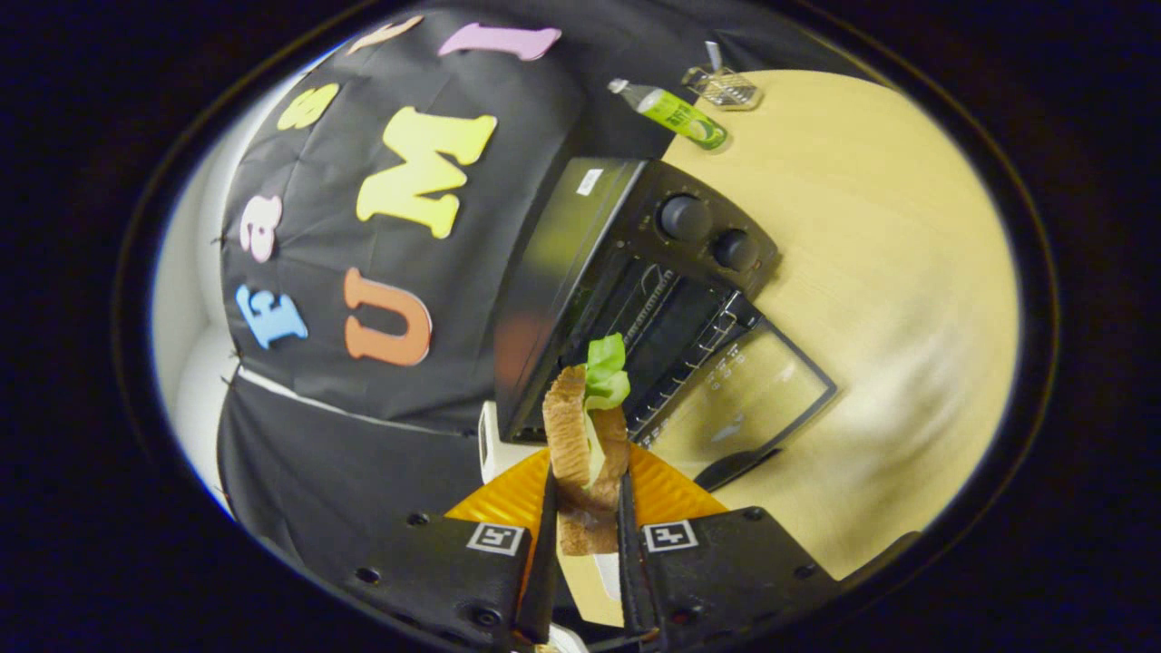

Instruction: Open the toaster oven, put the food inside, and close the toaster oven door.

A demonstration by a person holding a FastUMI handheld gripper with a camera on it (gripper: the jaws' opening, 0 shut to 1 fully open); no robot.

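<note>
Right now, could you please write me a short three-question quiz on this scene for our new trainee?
1. True or false: the oven door is shut.
2. What do the gripper fingers press on? A) bottle B) sandwich C) knob
3. Fill in: the green bottle lies on the ____ beyond the oven.

Key:
1. False; the door hangs open.
2. B; the sandwich, lettuce sticking out, sits between both fingers.
3. Table.

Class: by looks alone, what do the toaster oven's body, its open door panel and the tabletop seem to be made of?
Toaster oven body: probably black painted metal, with a glossy reflecting side. Door: likely glass, see-through and shiny. Table: pale wood or laminate, matte with faint grain. The gripper is shut on the sandwich.
</note>
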